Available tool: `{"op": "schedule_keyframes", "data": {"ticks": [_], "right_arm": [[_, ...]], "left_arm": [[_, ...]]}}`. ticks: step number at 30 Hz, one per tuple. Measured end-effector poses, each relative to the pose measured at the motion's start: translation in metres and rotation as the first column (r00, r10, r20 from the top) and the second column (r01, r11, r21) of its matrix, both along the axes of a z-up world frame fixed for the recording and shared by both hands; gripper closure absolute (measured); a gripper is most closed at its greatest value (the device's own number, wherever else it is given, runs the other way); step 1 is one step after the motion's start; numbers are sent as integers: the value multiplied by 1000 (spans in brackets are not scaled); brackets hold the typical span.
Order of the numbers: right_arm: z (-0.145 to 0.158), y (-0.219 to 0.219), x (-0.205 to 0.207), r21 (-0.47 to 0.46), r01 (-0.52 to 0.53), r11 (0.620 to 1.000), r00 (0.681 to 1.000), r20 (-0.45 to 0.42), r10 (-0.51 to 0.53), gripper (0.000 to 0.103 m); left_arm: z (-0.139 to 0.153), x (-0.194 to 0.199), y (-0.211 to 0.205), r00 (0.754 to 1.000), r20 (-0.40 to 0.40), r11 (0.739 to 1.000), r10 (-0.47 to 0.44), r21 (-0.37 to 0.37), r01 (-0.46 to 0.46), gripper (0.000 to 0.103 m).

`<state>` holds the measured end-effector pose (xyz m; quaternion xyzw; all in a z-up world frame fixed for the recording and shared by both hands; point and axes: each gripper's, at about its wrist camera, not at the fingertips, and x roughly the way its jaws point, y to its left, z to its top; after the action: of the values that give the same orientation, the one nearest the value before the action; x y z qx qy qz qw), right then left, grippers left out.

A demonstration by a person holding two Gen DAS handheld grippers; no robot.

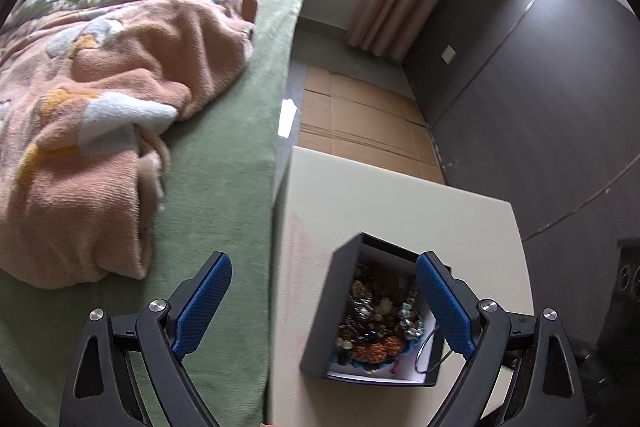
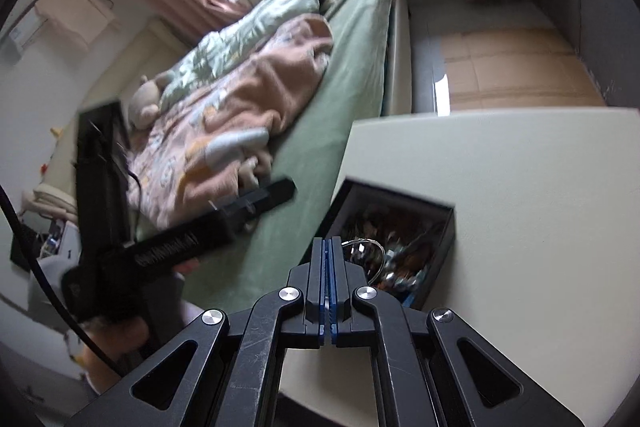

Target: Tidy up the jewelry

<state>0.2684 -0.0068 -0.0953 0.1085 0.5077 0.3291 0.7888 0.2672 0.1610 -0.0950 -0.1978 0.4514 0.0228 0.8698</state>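
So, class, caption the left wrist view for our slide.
Open left claw poised over a black box of mixed jewelry on a pale table beside the bed.

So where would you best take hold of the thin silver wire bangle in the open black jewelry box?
Take the thin silver wire bangle on its exposed arc against the white inner wall of the open black jewelry box, coming from above. That stretch stands clear of the bead pile, so the fingers can straddle it.

left gripper (image 1: 324, 301): jaws spread wide, nothing between pads, angled downward | right gripper (image 2: 329, 247): blue pads pressed together, angled downward, nothing visibly pinched
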Motion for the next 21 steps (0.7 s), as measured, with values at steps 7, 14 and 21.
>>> {"op": "schedule_keyframes", "data": {"ticks": [7,14,21], "right_arm": [[-17,-4,3,10,17,1000,993,-114,-16,100],[-7,-40,-6,62,131,989,988,-92,-125,52],[3,-90,-19,95,239,966,971,-37,-236,49]], "left_arm": [[4,-3,-5,1000,8,1000,-6,4,6,9],[4,-10,-21,999,22,999,-33,14,32,6],[6,-26,-44,994,70,996,-83,34,80,0]]}}
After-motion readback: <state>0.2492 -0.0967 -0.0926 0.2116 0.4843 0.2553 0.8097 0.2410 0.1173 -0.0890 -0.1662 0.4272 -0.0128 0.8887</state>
